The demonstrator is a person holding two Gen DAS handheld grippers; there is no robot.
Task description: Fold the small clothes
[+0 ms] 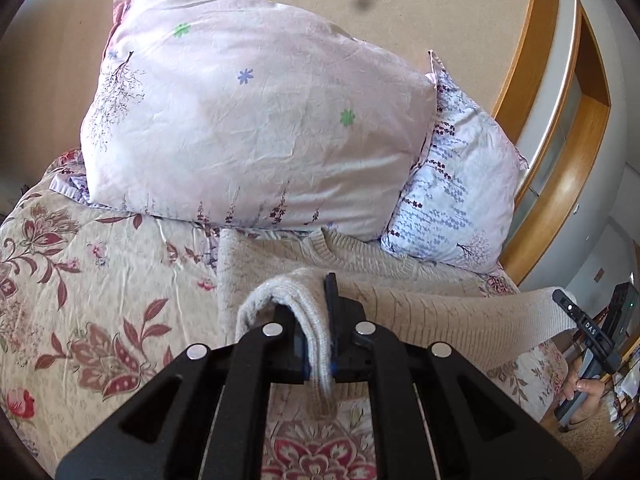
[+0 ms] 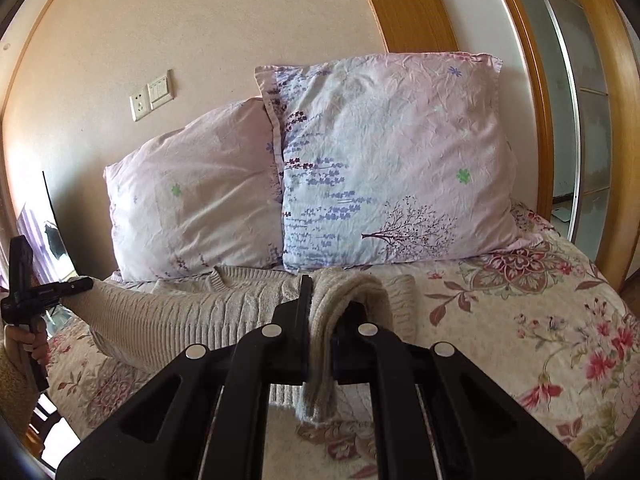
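1. Currently, a beige knitted sweater (image 1: 440,312) lies on a bed (image 1: 100,280) with a floral bedspread, its neckline toward the head of the bed, just below two pale pillows (image 1: 256,120).
2. The left gripper (image 1: 316,344) has its fingers clenched on a bunched ribbed edge of the sweater, lifted off the bed; knit spills over one finger.
3. The right gripper (image 2: 320,344) has its fingers clamped on another bunched ribbed edge, also raised, so the fabric stretches between the two.
4. Risk: the thick knit is pinched only at its edge, so its weight could drag it out of either grip as it is carried over.
5. Risk: if the two hands travel unevenly, the fold would likely land crooked, and the loose knit could bunch into lumps.
6. Only the left wrist view shows the right gripper from outside, held by a person's hand (image 1: 584,392) near the bed's right edge.
7. Only the right wrist view shows the left gripper from outside, with a hand and fuzzy sleeve (image 2: 16,380), plus wall switches (image 2: 154,94) and the bed's broad right side.
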